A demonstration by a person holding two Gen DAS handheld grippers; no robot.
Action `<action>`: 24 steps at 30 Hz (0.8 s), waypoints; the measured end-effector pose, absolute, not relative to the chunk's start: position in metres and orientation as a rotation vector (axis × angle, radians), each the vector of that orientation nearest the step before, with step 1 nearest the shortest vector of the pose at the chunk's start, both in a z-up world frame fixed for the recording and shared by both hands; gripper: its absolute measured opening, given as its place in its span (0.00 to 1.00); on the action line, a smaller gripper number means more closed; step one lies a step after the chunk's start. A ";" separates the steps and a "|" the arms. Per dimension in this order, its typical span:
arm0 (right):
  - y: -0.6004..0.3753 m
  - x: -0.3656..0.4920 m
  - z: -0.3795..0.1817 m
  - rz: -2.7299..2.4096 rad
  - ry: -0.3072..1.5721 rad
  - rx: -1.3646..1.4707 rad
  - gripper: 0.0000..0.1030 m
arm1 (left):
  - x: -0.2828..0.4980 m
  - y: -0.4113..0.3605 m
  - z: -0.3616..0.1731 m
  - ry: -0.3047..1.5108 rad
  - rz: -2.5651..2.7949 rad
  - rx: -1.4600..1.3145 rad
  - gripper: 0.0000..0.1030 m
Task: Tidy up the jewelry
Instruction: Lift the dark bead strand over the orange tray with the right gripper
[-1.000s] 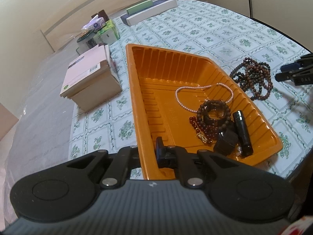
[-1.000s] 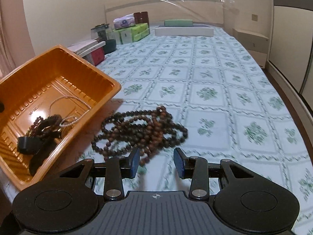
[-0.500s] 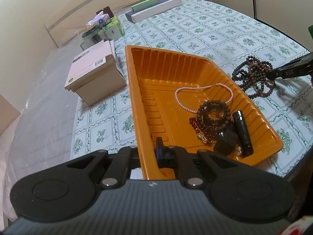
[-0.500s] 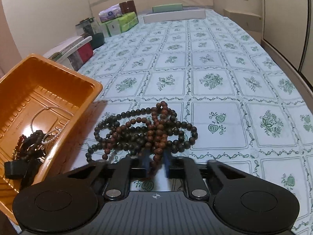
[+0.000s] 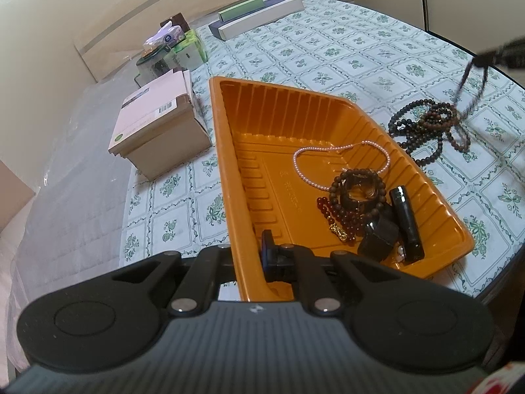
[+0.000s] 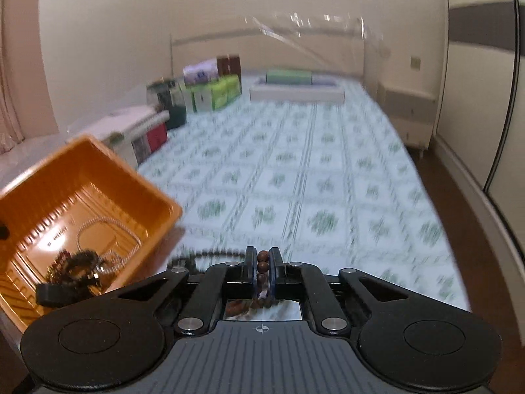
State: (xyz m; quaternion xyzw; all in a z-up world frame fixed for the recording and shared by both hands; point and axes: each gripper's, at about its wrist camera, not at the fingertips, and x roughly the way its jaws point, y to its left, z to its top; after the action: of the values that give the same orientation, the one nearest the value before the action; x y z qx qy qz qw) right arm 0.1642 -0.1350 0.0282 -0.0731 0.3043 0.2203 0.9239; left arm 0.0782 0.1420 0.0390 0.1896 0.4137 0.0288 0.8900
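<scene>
An orange tray [image 5: 249, 177] lies on the patterned cloth and holds a pink pearl necklace [image 5: 341, 161], dark bead bracelets [image 5: 357, 193] and black items [image 5: 405, 223]. My left gripper [image 5: 251, 256] is shut on the tray's near rim. A dark wooden bead necklace [image 5: 426, 124] lies right of the tray, one strand pulled up. My right gripper [image 6: 262, 262] is shut on that strand, with brown beads [image 6: 262, 266] between its fingers, and shows at the left wrist view's right edge [image 5: 482, 59]. The tray also shows in the right wrist view [image 6: 82, 197].
A beige box [image 5: 157, 128] stands left of the tray. Tissue boxes [image 5: 177, 46] and long flat boxes [image 5: 259, 16] stand at the far end. The table's edge runs along the right [image 5: 492, 279].
My right gripper closed on the wooden bead necklace and rose, lifting a strand off the cloth. My left gripper kept its hold on the tray rim.
</scene>
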 end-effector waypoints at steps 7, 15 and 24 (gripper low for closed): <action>-0.132 0.151 0.080 0.486 0.496 -0.182 0.07 | 0.078 0.140 0.042 0.854 0.056 0.394 0.07; -0.113 0.137 0.122 0.576 0.404 -0.198 0.07 | 0.078 0.140 0.042 0.854 0.056 0.393 0.07; -0.070 0.135 0.156 0.724 0.340 -0.174 0.07 | 0.077 0.138 0.043 0.851 0.052 0.394 0.07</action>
State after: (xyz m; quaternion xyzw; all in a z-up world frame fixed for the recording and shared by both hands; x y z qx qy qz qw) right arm 0.1349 -0.0698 0.1561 -0.0848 0.1651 0.3519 0.9175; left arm 0.0775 0.1385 0.0425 0.1897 0.4102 0.0251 0.8917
